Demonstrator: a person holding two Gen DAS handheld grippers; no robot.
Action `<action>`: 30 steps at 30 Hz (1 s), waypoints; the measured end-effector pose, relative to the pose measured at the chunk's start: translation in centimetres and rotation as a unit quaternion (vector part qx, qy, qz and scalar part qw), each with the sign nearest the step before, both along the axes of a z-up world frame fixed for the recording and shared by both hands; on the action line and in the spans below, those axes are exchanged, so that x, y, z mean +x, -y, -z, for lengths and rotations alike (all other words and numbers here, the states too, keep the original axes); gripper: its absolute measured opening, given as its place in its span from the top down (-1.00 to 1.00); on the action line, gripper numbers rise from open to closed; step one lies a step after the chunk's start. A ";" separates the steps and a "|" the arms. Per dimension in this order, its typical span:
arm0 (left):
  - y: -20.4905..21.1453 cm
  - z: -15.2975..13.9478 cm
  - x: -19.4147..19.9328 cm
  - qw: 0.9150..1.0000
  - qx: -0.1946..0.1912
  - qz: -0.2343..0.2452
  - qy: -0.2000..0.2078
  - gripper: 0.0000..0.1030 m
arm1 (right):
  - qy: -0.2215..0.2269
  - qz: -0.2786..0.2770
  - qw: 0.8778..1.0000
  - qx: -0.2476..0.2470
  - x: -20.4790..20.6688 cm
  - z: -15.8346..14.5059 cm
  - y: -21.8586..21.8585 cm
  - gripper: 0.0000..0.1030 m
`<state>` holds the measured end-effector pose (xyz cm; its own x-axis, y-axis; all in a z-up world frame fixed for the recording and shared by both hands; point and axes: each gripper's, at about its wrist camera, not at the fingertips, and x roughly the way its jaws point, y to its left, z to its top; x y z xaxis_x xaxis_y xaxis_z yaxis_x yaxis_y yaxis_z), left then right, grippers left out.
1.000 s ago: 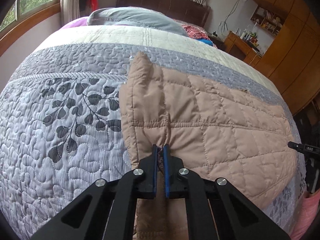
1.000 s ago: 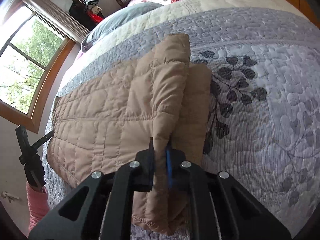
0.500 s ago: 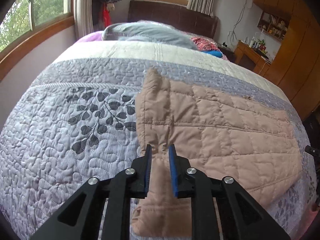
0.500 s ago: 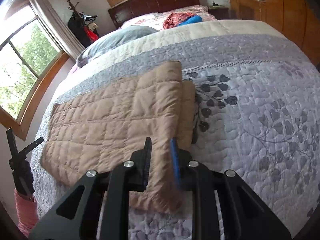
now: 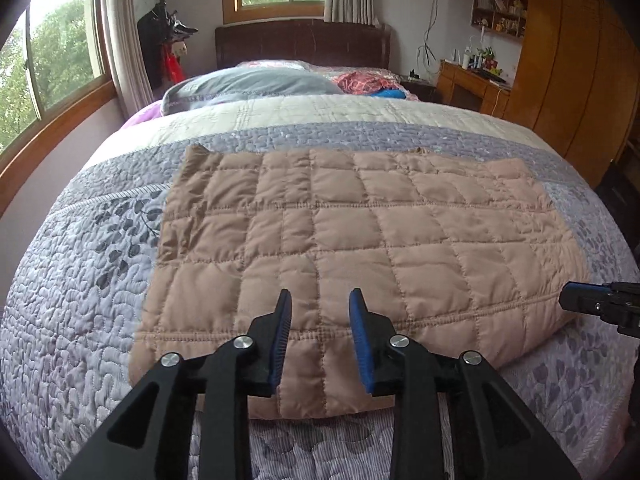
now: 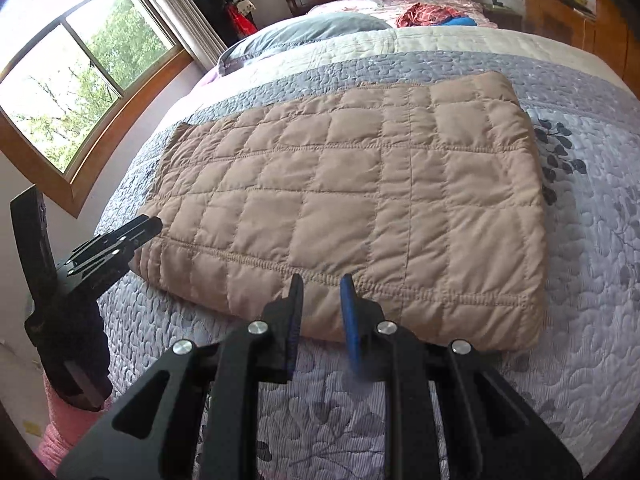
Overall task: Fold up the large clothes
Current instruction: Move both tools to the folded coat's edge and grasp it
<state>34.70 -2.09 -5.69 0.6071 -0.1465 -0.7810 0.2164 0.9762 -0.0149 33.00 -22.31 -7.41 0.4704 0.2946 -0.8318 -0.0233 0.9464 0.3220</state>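
Left wrist view: left gripper (image 5: 319, 300), jaws apart and empty, over the near edge of the folded tan quilted garment (image 5: 352, 248), which lies flat on the grey leaf-patterned bedspread (image 5: 80, 320). Right wrist view: right gripper (image 6: 320, 285), jaws apart, empty, at the garment's (image 6: 360, 200) near edge

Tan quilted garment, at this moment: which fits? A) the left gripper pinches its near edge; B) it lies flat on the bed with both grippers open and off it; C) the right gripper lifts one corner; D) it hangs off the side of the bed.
B. The tan quilted garment lies flat on the bedspread; the left gripper and right gripper both show empty gaps between their pads.
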 end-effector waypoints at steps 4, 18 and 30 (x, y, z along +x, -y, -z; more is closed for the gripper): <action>0.0 2.6 0.7 0.999 0.006 0.007 -0.032 0.42 | -0.017 0.005 1.000 -0.016 0.8 1.6 -0.8 0.62; -1.3 4.7 0.5 0.998 -0.033 0.026 -0.038 0.43 | -0.048 0.003 0.999 -0.012 2.3 6.2 -0.9 0.73; -12.0 -2.0 4.3 0.995 -0.082 -0.036 -0.047 -0.35 | 0.054 0.054 0.996 0.052 -0.3 -2.7 9.9 -0.56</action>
<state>38.98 9.90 -3.66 0.5453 -0.2351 -0.8046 0.1362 0.9720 -0.1917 32.66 -32.21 -4.68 0.5884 0.3196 -0.7427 0.0367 0.9071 0.4194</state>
